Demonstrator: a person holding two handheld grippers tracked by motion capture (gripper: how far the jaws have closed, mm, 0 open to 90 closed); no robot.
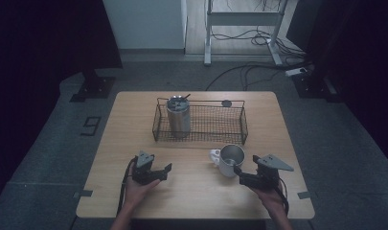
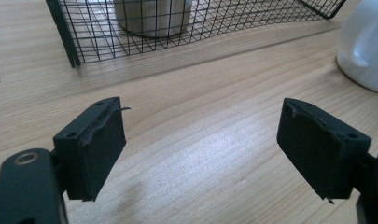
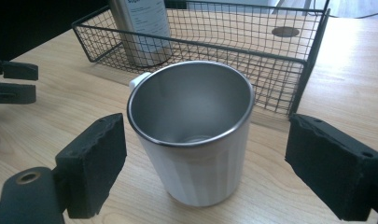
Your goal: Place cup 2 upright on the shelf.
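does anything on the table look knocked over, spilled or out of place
Nothing stands out. The white mug stands upright and empty between the open right gripper, and the steel tumbler stands upright in the wire basket.

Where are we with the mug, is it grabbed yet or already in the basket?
Done: a steel tumbler already stands at the wire basket's left end. In hand: the right claw is open, jaws either side of the white mug on the table, not closed on it. The left claw is open over bare wood. Left, probably: grip, lift, place it in the basket.
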